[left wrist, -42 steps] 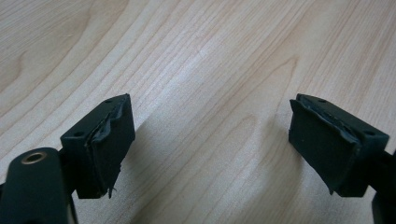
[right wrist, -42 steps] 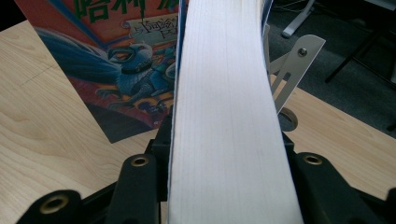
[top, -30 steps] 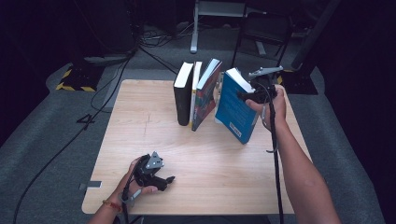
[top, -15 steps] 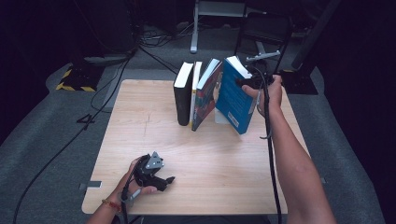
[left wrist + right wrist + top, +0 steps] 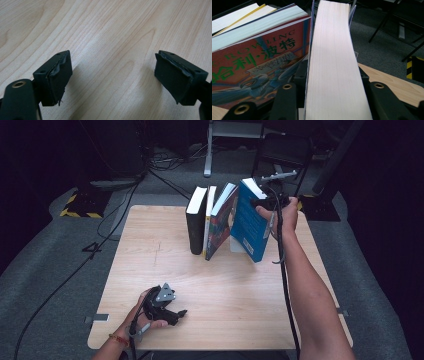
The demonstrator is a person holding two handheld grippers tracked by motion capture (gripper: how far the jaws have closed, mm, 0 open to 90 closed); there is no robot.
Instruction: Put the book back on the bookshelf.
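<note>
A blue book (image 5: pixel 248 220) hangs tilted over the back of the wooden table (image 5: pixel 165 270), and my right gripper (image 5: pixel 265 202) is shut on its top edge. In the right gripper view its pale page block (image 5: pixel 334 65) runs between the jaws. Just left of it lean a red-covered book (image 5: pixel 220 222), a thin white one (image 5: pixel 208 215) and an upright black book (image 5: pixel 195 220). The red cover with green characters (image 5: pixel 254 65) lies close beside the held book. My left gripper (image 5: pixel 172 314) rests open on the table near the front left edge, its pads (image 5: pixel 58 75) wide apart over bare wood.
A pale bookend or block (image 5: pixel 235 245) stands behind the blue book's lower corner. Dark floor, cables (image 5: pixel 125 200) and metal stands (image 5: pixel 280 155) surround the table. A yellow-black striped patch (image 5: pixel 75 205) lies off the back left corner.
My right gripper has carried the blue book to the left, closer to the leaning row of books and more upright. The left gripper has stayed put.
</note>
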